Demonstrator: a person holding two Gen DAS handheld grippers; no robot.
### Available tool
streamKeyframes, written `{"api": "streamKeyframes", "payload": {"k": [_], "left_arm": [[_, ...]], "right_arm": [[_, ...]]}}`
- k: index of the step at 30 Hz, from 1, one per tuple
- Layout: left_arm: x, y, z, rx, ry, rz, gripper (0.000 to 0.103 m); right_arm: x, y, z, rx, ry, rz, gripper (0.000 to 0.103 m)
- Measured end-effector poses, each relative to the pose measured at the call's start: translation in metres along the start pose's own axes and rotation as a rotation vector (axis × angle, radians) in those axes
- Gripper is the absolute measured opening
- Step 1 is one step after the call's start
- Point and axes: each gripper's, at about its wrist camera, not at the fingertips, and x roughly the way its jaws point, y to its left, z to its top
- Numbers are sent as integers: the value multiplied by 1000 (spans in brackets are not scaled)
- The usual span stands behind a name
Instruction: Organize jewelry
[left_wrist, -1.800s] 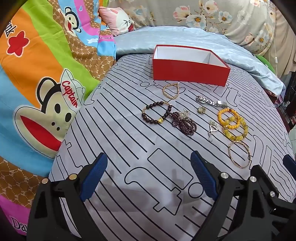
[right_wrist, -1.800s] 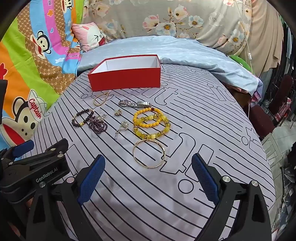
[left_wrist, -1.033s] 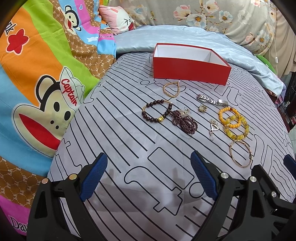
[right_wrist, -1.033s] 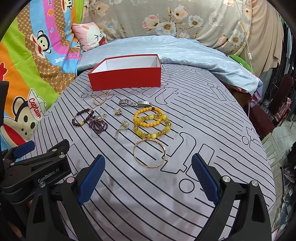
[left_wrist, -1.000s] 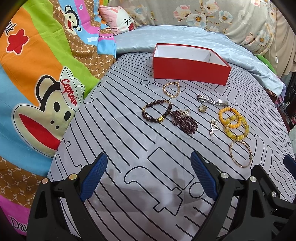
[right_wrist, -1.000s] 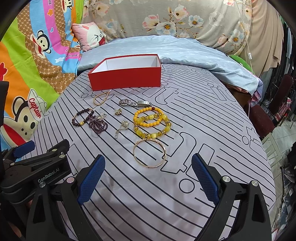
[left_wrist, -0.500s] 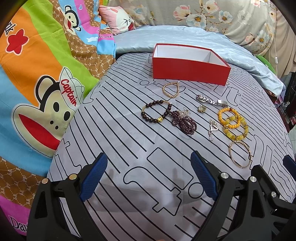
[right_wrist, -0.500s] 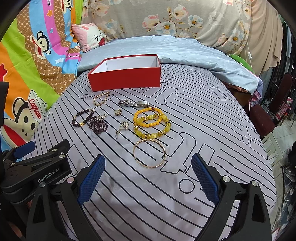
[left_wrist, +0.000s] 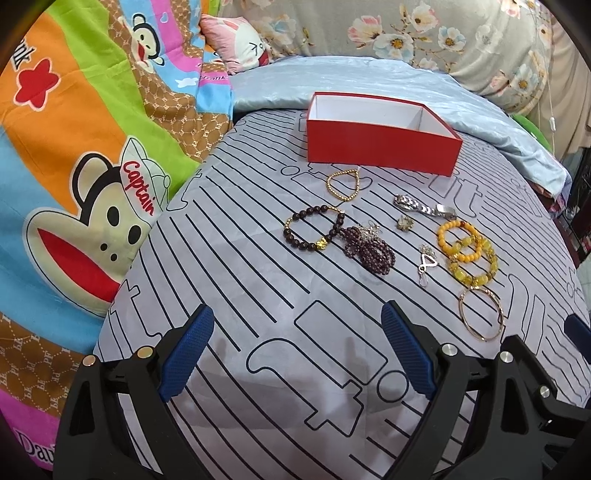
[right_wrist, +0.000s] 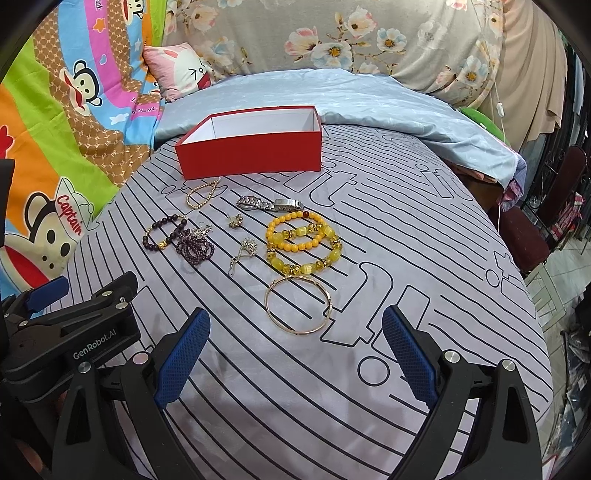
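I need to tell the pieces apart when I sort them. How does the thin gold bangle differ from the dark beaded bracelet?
The gold bangle is one smooth, thin metal hoop; the dark beaded bracelet is a string of round maroon beads with a gold charm. The gold bangle lies nearest the right gripper, alone; the dark beaded bracelet lies further left, against a purple bead cluster. Both lie flat on the striped sheet, outside the red box.

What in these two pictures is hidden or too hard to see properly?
- Floor of the red box: both views, near wall hides it.
- Small gold charm: both views, too small to identify.
- Silver pendant: too small for detail.
- Right gripper: left view, only a fingertip shows at the edge.
- Person's hands: hidden behind the gripper bodies.
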Motion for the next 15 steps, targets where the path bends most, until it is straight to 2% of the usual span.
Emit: {"api": "streamKeyframes", "payload": {"k": [4, 11, 15], "left_arm": [[7, 5, 3, -29, 5, -4, 90], [27, 6, 9, -6, 50, 24, 90], [39, 1, 16, -13, 65, -4, 90]], "right_arm": [[4, -4, 1, 8, 4, -4, 93], [21, -17, 6, 27, 30, -19, 92], [32, -25, 9, 38, 47, -25, 92]]}}
